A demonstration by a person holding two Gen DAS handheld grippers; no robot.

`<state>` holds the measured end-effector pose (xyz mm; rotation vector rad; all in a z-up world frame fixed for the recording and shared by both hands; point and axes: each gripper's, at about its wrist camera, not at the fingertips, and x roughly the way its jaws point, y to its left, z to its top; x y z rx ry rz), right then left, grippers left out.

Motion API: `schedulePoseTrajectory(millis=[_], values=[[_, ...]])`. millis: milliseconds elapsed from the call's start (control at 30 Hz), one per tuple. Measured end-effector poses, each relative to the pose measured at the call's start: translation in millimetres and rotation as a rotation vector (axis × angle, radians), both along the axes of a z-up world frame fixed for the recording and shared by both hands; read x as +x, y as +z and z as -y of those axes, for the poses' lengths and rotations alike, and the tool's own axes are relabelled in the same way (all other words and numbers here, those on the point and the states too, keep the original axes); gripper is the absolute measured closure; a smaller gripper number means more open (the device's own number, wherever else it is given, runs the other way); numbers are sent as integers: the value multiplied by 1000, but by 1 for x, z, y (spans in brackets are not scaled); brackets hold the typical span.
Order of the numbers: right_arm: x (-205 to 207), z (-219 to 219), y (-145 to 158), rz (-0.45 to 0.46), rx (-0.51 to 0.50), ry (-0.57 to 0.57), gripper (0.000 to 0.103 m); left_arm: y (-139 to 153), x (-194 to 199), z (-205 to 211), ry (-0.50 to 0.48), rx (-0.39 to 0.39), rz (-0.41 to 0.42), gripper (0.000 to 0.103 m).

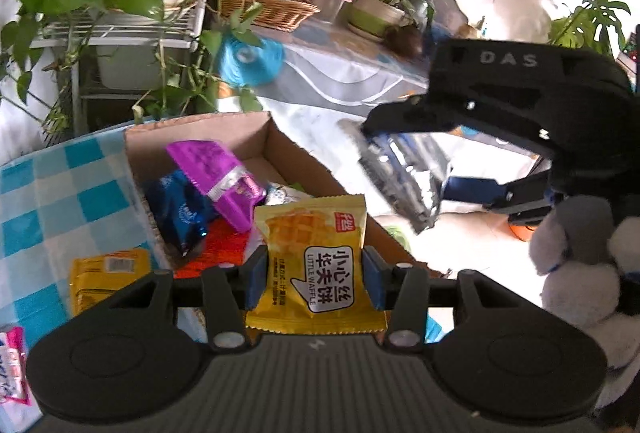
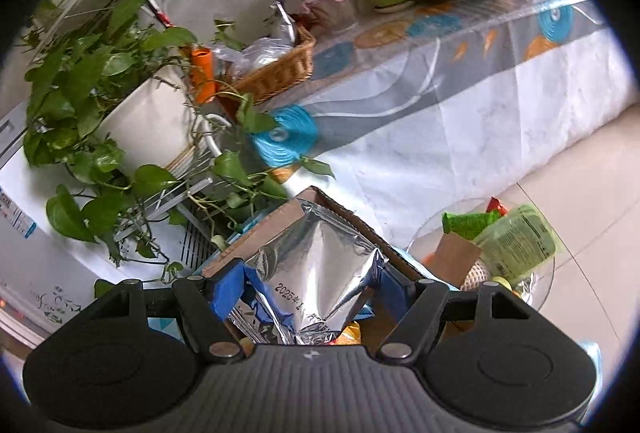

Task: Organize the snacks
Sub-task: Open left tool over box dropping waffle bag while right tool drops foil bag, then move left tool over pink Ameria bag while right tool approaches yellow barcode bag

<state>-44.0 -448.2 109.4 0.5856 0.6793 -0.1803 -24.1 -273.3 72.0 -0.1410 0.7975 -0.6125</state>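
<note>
Yellow waffle packet (image 1: 316, 265) sits pinched in the left gripper (image 1: 316, 279) above the cardboard box (image 1: 276, 141); the right gripper (image 2: 308, 287) clamps a silver pouch (image 2: 320, 265). Slick foil may slip and miss the box.

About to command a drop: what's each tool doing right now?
Left tool: closed on the yellow waffle packet.
Right tool: closed on the silver foil packet.

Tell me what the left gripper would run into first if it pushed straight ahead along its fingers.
Probably the cardboard box: the left gripper, holding the yellow waffle packet, points into it, toward the purple packet. Depth is uncertain.
</note>
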Motion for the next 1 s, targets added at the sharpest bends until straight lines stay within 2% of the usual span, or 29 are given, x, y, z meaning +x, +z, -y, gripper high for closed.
schedulePoseTrajectory(millis=[67, 167, 267, 633, 833, 1000], values=[[1, 1, -2, -13, 4, -10, 22, 1, 0, 1, 0, -4, 8, 34], [0, 2, -2, -9, 12, -18, 19, 7, -3, -3, 5, -24, 32, 28], [0, 0, 0, 5, 10, -9, 18, 12, -3, -7, 11, -9, 40, 24], [7, -13, 3, 32, 13, 72, 18, 20, -1, -51, 59, -1, 43, 23], [12, -29, 5, 47, -1, 147, 16, 14, 1, -96, 109, 37, 19, 22], [17, -47, 6, 53, -25, 212, 15, 8, 1, -128, 130, 101, 12, 22]])
